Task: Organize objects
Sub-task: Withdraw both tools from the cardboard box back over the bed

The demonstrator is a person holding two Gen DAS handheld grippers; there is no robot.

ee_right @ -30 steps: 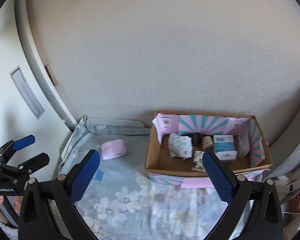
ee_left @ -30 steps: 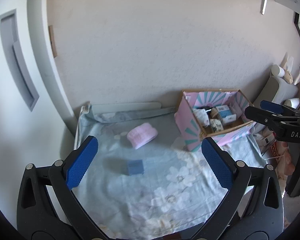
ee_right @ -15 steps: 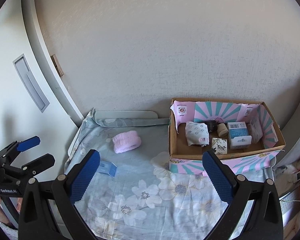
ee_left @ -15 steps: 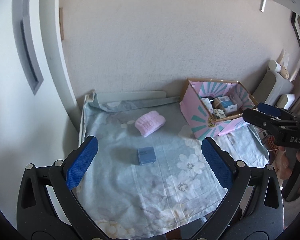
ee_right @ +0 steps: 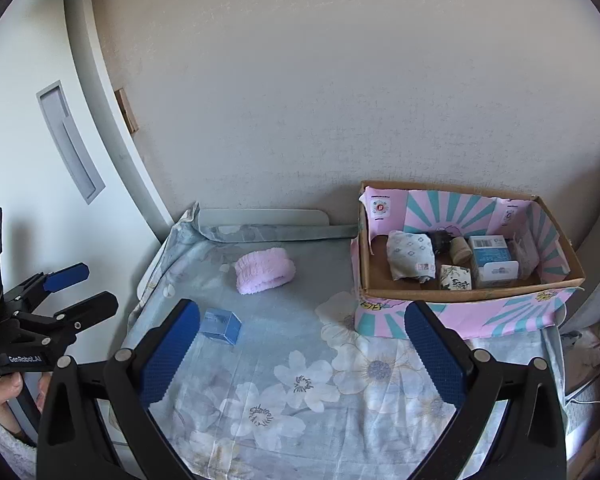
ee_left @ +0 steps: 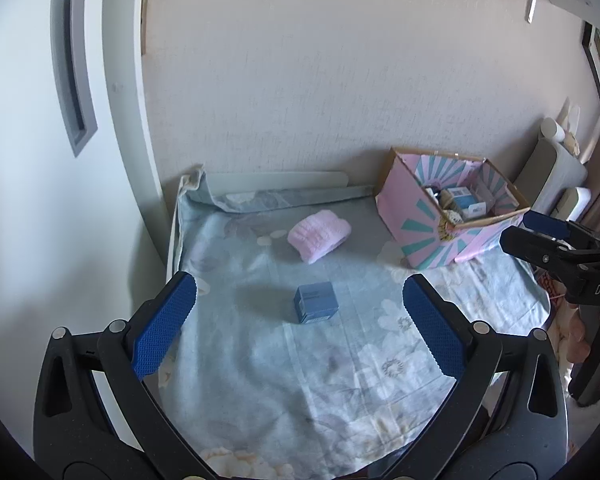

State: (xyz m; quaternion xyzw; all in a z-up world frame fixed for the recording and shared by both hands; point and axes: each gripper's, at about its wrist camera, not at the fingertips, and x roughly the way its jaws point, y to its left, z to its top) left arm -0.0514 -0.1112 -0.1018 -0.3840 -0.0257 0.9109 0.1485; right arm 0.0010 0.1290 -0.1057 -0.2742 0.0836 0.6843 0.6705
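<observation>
Both grippers, left [ee_left: 300, 312] and right [ee_right: 302, 344], hang spread and empty over the cloth [ee_right: 340, 400]; a blue box [ee_left: 315, 303] and pink towel [ee_left: 319, 235] lie beside the carton [ee_right: 472, 296], whose contents look like small packets.

On the bench [ee_right: 340, 400], the small box [ee_right: 221, 325] sits front-left, the rolled cloth [ee_right: 265, 270] behind it, the carton [ee_right: 472, 298] far right against the wall.

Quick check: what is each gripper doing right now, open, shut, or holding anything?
Left gripper: open, holding nothing, above the small blue box.
Right gripper: open, holding nothing, over the floral cloth.
</observation>
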